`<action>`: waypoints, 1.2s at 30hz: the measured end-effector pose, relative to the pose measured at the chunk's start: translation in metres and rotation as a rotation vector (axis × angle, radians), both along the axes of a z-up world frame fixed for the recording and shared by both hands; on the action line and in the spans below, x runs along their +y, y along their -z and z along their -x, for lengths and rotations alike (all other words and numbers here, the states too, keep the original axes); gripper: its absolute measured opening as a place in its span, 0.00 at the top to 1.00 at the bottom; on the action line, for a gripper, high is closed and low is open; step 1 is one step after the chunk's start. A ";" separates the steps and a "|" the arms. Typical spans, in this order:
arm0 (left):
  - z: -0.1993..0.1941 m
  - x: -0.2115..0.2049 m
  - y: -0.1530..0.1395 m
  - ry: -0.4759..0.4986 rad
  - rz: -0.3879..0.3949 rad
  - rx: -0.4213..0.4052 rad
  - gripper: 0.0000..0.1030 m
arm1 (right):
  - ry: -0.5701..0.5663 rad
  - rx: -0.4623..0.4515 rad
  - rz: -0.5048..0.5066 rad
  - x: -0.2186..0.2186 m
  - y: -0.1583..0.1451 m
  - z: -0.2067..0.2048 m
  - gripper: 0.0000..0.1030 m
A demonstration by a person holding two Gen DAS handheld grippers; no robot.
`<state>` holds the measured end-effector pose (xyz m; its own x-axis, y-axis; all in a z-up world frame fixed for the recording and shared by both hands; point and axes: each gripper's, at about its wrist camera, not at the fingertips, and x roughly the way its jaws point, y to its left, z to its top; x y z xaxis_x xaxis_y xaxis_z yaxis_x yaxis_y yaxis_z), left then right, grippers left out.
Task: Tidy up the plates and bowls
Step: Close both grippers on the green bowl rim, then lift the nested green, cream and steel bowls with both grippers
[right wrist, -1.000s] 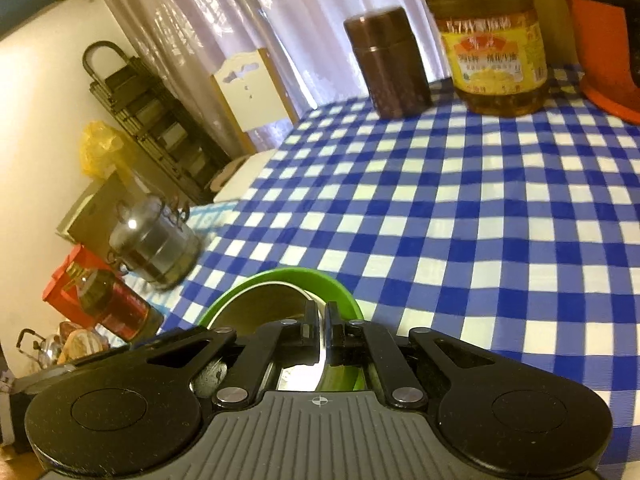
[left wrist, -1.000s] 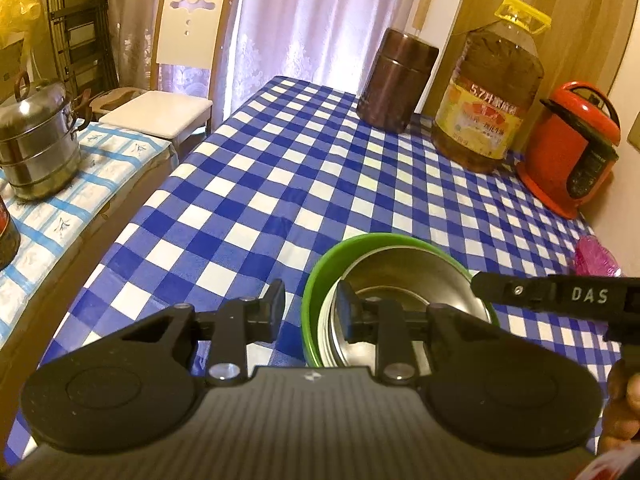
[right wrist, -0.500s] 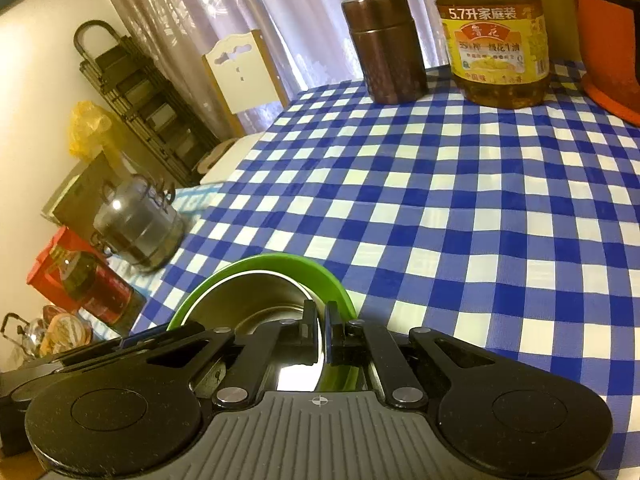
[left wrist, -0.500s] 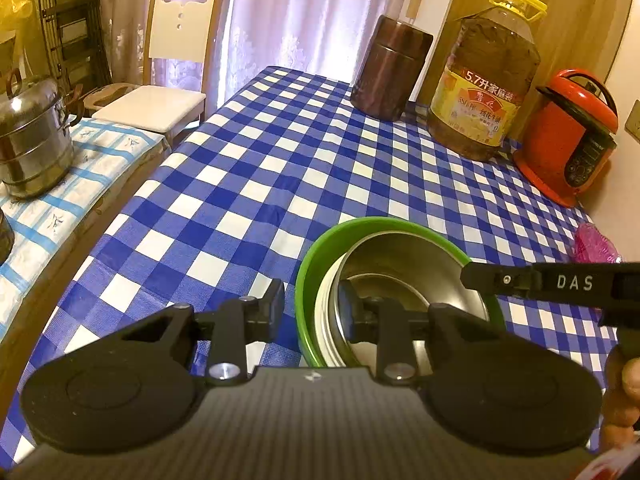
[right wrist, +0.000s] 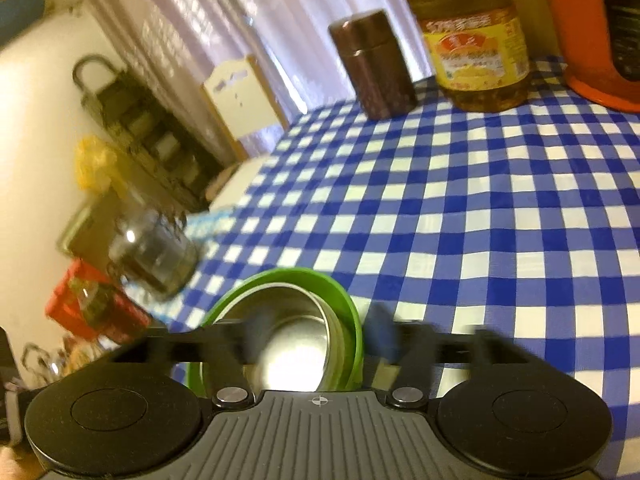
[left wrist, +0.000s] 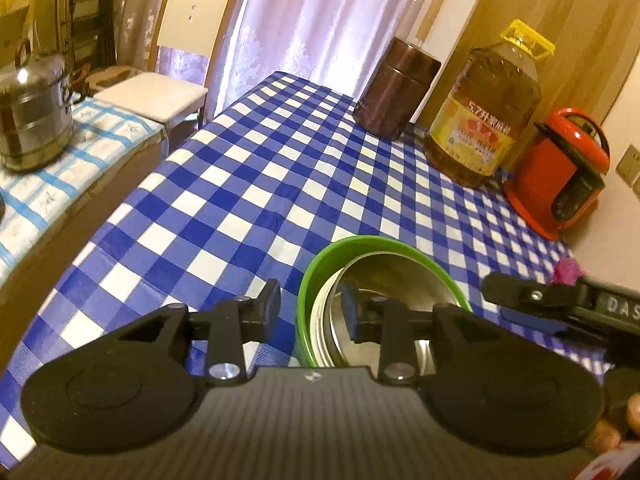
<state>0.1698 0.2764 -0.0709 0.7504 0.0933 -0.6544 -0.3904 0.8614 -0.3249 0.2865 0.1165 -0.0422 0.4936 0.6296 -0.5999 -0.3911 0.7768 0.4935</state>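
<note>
One blue-checked tablecloth (left wrist: 256, 184) fills both views, with curtains behind, an oil jug (left wrist: 486, 108), a brown canister (left wrist: 394, 88) and a red cooker (left wrist: 560, 172) at upper right of the left view. Low centre sits the green bowl (left wrist: 306, 280) with a steel bowl (left wrist: 400, 280) nested inside. Left gripper (left wrist: 310, 312) jaws opening, straddling both rims, pads not pressing; right gripper (right wrist: 316, 338), blurred, opening, straddling the rims at lower centre.
</note>
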 end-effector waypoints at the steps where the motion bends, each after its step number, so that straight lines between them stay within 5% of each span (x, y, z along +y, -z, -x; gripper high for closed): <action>1: 0.000 0.002 0.001 -0.003 0.016 -0.002 0.70 | 0.013 -0.001 -0.013 -0.003 -0.001 0.001 0.36; 14: -0.004 0.006 0.031 0.024 0.092 0.003 0.65 | 0.056 0.116 -0.080 -0.014 0.039 -0.006 0.36; 33: -0.013 0.006 0.043 0.014 0.110 0.025 0.70 | 0.036 0.111 -0.062 0.007 0.056 -0.008 0.37; 36: -0.015 0.005 0.045 0.010 0.106 0.023 0.70 | 0.037 0.112 -0.047 0.010 0.062 -0.008 0.44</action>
